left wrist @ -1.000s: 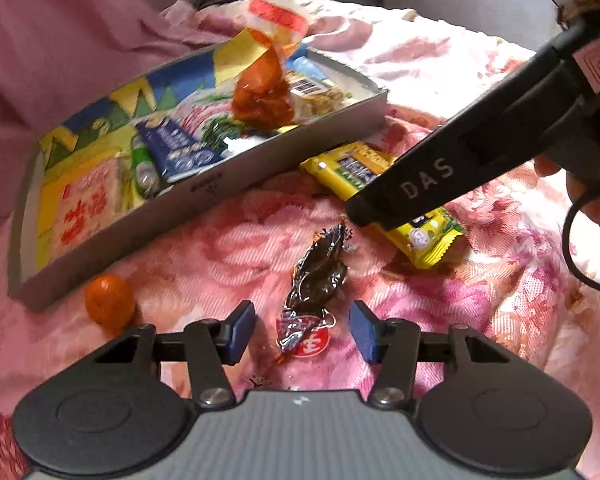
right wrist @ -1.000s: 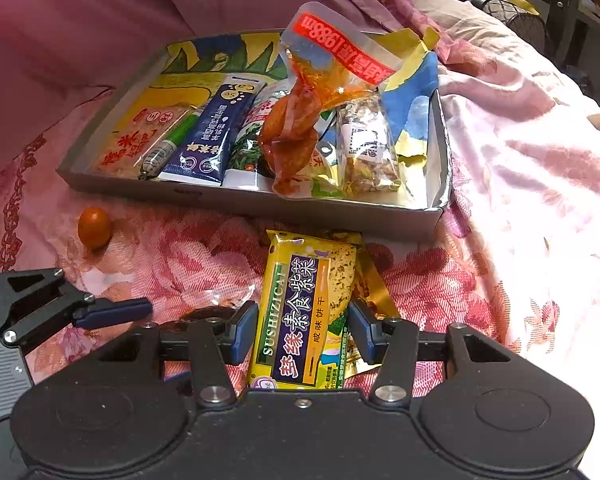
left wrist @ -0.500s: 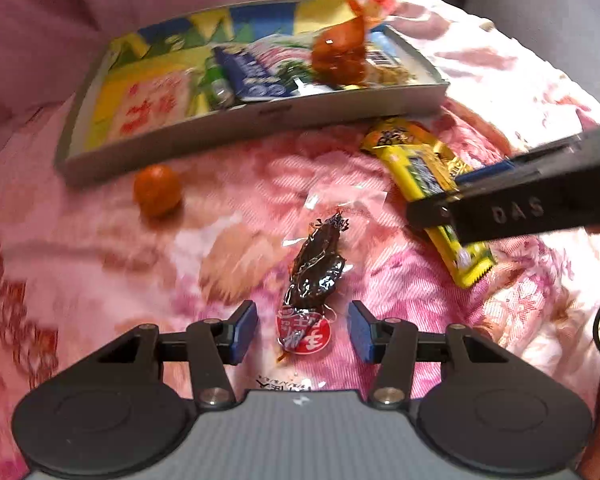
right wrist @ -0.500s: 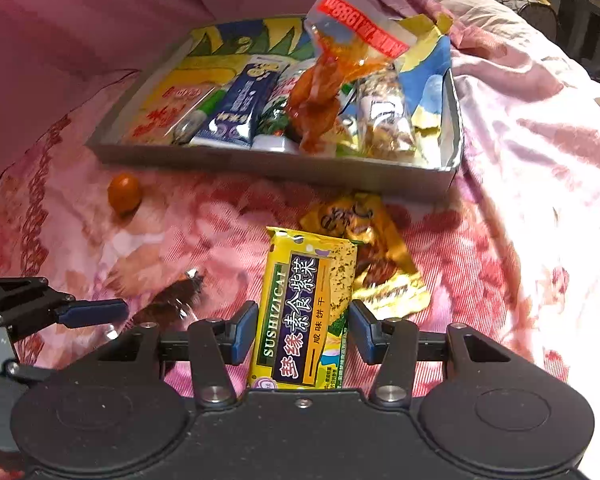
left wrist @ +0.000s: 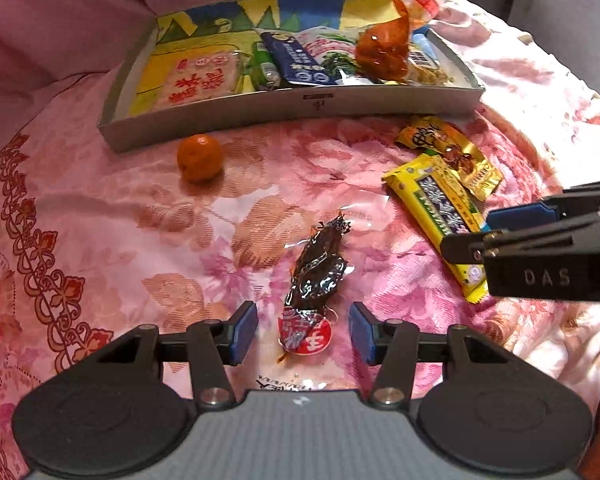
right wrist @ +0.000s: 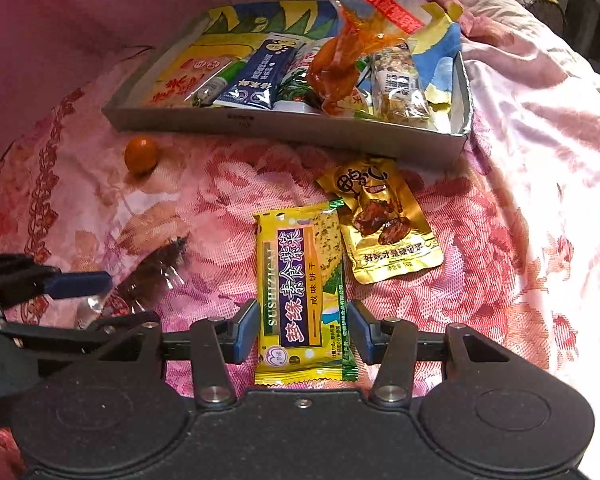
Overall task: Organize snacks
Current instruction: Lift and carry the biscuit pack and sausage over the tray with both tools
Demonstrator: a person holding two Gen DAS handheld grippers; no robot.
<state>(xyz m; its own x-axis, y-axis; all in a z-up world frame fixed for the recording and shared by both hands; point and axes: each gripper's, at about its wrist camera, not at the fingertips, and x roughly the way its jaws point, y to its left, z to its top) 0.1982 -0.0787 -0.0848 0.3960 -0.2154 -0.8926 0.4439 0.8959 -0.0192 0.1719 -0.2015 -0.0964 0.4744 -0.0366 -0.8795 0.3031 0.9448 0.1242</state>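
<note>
A dark brown sealed snack with a red label [left wrist: 316, 272] lies on the flowered bedspread. It sits between the pads of my left gripper [left wrist: 303, 332], whose jaws are opening with a gap on each side. My right gripper [right wrist: 303, 332] is shut on the near end of a yellow biscuit packet [right wrist: 300, 272], which lies beside a gold packet [right wrist: 384, 224]. In the left wrist view the right gripper [left wrist: 472, 236] covers that yellow packet's [left wrist: 436, 208] end. The left gripper [right wrist: 100, 302] shows at the right wrist view's left edge, over the dark snack [right wrist: 152, 276].
A shallow grey box [left wrist: 300, 104] at the back holds several packets, an orange sauce pouch [left wrist: 384, 52] sticking up among them. A small tangerine [left wrist: 200, 158] rests on the cloth just before the box's left end. Pink bedding rises behind and to the left.
The right gripper has drawn the yellow packet back, uncovering the gold packet beneath it. The left gripper has rolled so the box now looks level, and backed away slightly; the dark snack stays between its pads.
</note>
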